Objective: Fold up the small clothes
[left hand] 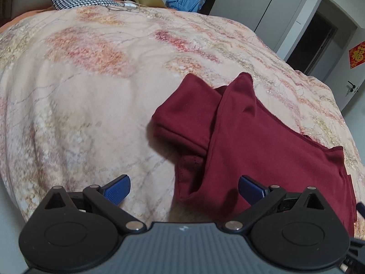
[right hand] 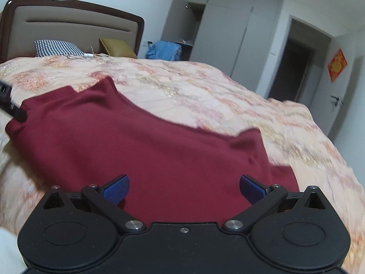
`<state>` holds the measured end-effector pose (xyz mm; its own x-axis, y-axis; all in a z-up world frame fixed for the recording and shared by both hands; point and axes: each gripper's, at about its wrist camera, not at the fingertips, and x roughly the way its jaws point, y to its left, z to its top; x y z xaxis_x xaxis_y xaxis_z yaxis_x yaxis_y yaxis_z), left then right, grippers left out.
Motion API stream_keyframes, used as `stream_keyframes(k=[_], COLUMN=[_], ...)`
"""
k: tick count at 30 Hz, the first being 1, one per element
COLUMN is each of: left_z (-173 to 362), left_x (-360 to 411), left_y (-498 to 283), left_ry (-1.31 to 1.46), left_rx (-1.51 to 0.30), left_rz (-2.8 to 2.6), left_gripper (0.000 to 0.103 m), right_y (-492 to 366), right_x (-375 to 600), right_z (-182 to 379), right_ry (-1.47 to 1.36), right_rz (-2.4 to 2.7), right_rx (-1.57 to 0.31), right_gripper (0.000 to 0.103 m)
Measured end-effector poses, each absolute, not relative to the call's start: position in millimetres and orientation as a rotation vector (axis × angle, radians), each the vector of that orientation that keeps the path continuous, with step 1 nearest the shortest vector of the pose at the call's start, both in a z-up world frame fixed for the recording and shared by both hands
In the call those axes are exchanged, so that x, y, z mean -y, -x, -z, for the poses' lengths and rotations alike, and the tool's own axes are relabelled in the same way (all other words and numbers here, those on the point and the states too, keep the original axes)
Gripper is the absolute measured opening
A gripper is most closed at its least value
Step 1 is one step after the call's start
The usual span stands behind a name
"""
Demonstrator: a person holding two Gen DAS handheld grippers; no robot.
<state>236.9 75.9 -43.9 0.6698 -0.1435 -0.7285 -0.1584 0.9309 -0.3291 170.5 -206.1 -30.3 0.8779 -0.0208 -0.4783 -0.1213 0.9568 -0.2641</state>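
A dark red garment (left hand: pixel 262 137) lies partly folded on the bed (left hand: pixel 91 91), spread over its floral peach quilt. In the left wrist view it sits from centre toward 4 o'clock, one flap doubled over. The left gripper (left hand: pixel 184 188) has its blue fingers (left hand: pixel 117 189) spread wide and holds nothing, its right finger over the cloth's near edge. The right gripper (right hand: pixel 184 188) is likewise wide apart and empty above the garment. No containers show; pillows lie near 11 o'clock.
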Motion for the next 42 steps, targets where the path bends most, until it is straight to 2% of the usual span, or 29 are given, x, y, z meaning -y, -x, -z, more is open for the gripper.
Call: stream_keyframes(k=[11,22,30,31,33,34,35,42], left_z=[55.8,60.4,64.2,63.1,60.1,59.1,58.7,59.6], left_x=[-81.3,-74.8,-74.1,-74.3,-73.6,-72.3,-70.6,-63.8], left_y=[-246.8,-246.6,-275.4,-278.2,-281.2,-283.0,-284.8,-288.4], left_ry=[0.426,0.465,0.448,0.452,0.462,0.462,0.457,0.439], left_rx=[-0.876,-0.801,-0.741,-0.738,-0.721,-0.722,-0.726,-0.721], left_rz=[-0.026,0.093,0.12,0.121,0.136,0.137,0.125,0.061], left_gripper=[0.103,0.103,0.103,0.101,0.09,0.081,0.077,0.056], right_y=[-231.0,-201.5,-195.3,-195.6,-196.0,-196.2,-196.2,-196.5], right_x=[167.0,161.3,156.0,157.0,157.1,157.3,157.3,156.9], right_z=[47.4,76.9,82.4,82.6,83.3,83.5,83.5,84.2], right_ry=[0.387,0.397,0.45,0.446,0.443,0.443,0.445,0.447], right_rz=[-0.118,-0.05,-0.022,-0.023,-0.024,-0.023,-0.023,-0.021], right_rx=[-0.476,-0.39,-0.36,-0.36,-0.36,-0.36,-0.36,-0.357], right_gripper=[0.102,0.102,0.102,0.102,0.102,0.102,0.102,0.102])
